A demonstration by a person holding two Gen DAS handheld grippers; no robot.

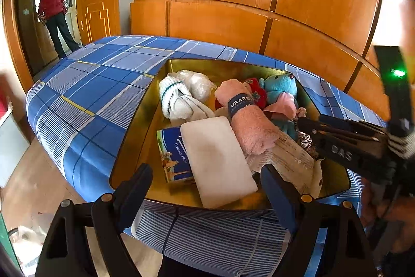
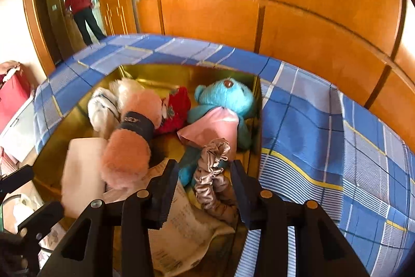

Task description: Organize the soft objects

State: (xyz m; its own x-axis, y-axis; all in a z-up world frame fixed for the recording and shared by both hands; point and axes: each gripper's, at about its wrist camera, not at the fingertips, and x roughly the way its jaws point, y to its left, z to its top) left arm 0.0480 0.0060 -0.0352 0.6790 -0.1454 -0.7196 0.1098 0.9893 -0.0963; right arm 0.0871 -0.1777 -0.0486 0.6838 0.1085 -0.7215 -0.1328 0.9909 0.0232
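Observation:
A gold tin [image 1: 228, 66] stands on the blue plaid bed and holds several soft items: a rolled pink towel [image 1: 246, 118] with a navy band, a blue teddy [image 2: 225, 98] in a pink dress, a red plush [image 2: 176, 108], white socks [image 1: 176, 98] and a white pad [image 1: 218, 160]. My right gripper [image 2: 205, 186] is low inside the tin's right side. Its fingers are apart, and a beige satin scrunchie [image 2: 212, 173] lies loose between them on a printed paper packet [image 2: 181, 222]. My left gripper [image 1: 207, 183] hovers open over the white pad, holding nothing.
The bed sheet [image 2: 311, 126] stretches right of and behind the tin. Orange wooden wardrobes [image 1: 259, 4] stand close behind the bed. A person in a red jacket [image 1: 53, 7] stands in the doorway at far left. A blue printed booklet [image 1: 173, 155] lies under the white pad.

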